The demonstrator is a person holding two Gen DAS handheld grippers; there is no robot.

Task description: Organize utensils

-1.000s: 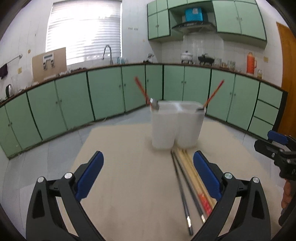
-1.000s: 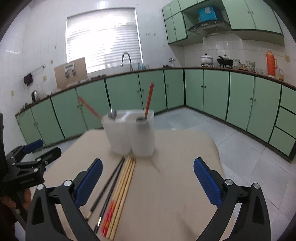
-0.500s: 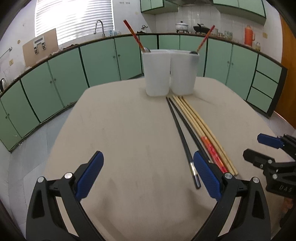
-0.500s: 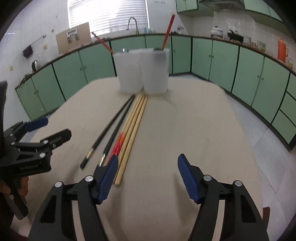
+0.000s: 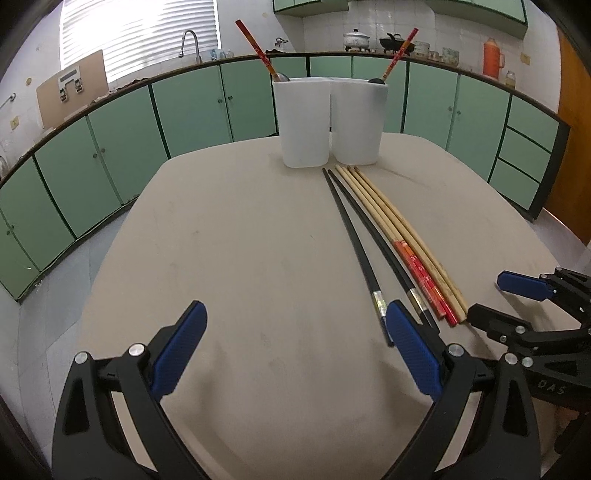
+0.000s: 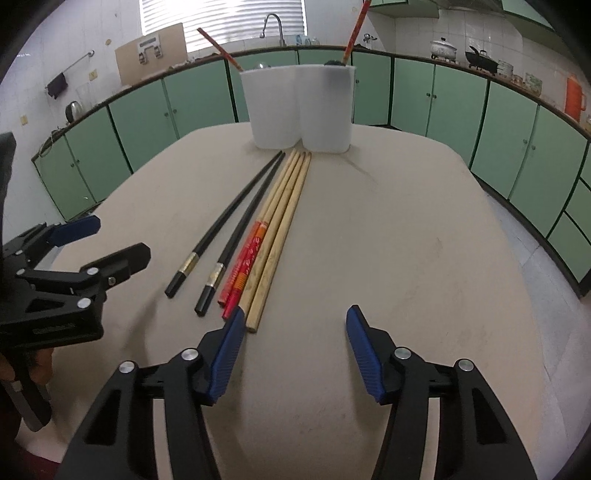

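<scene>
- Daylight comes through the blinds (image 5: pixel 138 35), blown out to white glare.
- Room evenly bright; soft shadows under each claw on the surface (image 6: pixel 388 229).
- Heavy fisheye: cabinets (image 5: pixel 192 103) bow, corners go black.
- Focus sharp, no motion blur.

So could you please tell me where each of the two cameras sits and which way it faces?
Left wrist: sits on the left gripper, angled down across the table toward the white holder; own open jaws show.
Right wrist: on the right gripper, facing the same holder; its jaws have just been closing, nothing between them.
Shared: the chopsticks, holder, and each other's gripper.
</scene>
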